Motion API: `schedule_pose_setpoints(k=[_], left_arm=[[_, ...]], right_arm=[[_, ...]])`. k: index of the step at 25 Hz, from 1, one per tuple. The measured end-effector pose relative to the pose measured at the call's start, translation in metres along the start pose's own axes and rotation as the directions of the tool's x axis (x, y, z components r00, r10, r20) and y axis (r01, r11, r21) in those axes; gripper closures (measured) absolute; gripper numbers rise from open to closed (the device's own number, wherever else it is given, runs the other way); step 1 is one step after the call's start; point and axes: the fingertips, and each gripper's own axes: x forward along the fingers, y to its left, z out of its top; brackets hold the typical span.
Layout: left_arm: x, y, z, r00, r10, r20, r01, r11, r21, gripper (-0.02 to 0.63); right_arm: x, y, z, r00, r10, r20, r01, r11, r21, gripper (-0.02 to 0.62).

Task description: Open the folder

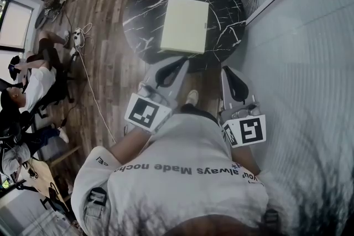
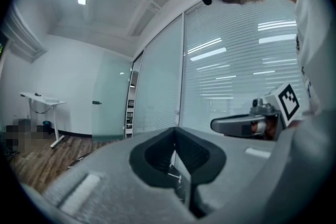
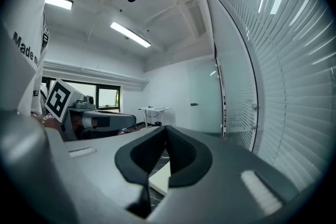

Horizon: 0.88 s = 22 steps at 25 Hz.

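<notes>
while a glass wall (image 1: 287,25) flanks the table (image 1: 144,14), the folder (image 1: 185,25) lies closed.

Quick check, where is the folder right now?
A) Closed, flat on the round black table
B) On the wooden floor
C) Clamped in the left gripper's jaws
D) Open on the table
A: the pale folder lies closed and flat on the round black table, and neither the left gripper nor the right gripper holds it.

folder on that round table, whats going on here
A person holds a gripper in each hand. The left gripper and right gripper are both shut and empty, held by the near edge of the round black table. The pale folder lies closed on the table, and neither gripper touches it yet.
</notes>
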Motion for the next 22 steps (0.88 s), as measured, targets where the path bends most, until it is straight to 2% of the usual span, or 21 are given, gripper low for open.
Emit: schedule_pose_setpoints(k=[6,12,22], left_arm=[[0.025,0.002,-0.001,1.000,0.023,0.000,-0.023,1.000,-0.019,0.603],[0.036,0.015,-0.010,0.999,0.037,-0.034,-0.038,0.999,-0.030,0.603],[0.055,0.069,-0.020,0.998,0.027,-0.050,-0.029,0.999,-0.042,0.603]], right_arm=[[0.010,-0.025,-0.006,1.000,0.019,-0.018,-0.019,1.000,0.012,0.594],[0.028,-0.030,-0.011,0.999,0.041,-0.032,-0.040,0.999,0.036,0.594],[0.082,-0.034,-0.016,0.998,0.030,-0.059,-0.027,0.999,0.044,0.594]])
